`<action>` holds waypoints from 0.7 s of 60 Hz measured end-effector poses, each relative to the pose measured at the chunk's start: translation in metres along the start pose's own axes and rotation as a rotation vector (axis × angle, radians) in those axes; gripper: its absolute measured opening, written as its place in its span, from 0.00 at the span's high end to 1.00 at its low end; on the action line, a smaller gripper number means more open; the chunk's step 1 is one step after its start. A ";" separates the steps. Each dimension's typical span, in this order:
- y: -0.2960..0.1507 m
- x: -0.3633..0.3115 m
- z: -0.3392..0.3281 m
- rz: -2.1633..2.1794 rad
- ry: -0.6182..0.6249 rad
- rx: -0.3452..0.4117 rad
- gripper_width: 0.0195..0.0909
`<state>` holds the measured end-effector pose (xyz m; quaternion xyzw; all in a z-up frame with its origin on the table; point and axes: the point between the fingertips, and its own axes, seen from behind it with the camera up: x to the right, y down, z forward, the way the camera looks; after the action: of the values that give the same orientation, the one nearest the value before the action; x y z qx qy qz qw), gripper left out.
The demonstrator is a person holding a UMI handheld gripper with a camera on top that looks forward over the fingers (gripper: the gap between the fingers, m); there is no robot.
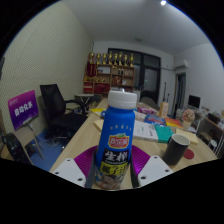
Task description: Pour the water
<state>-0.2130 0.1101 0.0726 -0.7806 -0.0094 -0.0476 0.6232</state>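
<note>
You've got the blue bottle right in front of you, standing upright between the gripper fingers, white cap on top, a yellow-green label with dark characters low on its body. The two fingers close in against its lower sides, and the magenta pads peek out on either flank of the label, so your gripper looks clamped on the bottle.

Just off to the right of the bottle, a dark cup sits on the wooden table, near but apart from the bottle. Beyond it the tabletop carries scattered papers and small coloured items, too small to make out.

Look further out: black office chairs stand to the left of the table, a purple sign sits behind them, and a shelf unit with rows of small objects lines the far wall.
</note>
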 end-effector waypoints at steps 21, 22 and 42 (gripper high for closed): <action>-0.124 0.055 -0.003 1.143 -0.323 -0.047 0.61; -0.127 0.061 -0.003 1.236 -0.337 -0.055 0.61; -0.120 0.119 -0.006 2.227 -0.512 -0.137 0.61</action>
<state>-0.1041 0.1256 0.2011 -0.3745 0.5633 0.6908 0.2554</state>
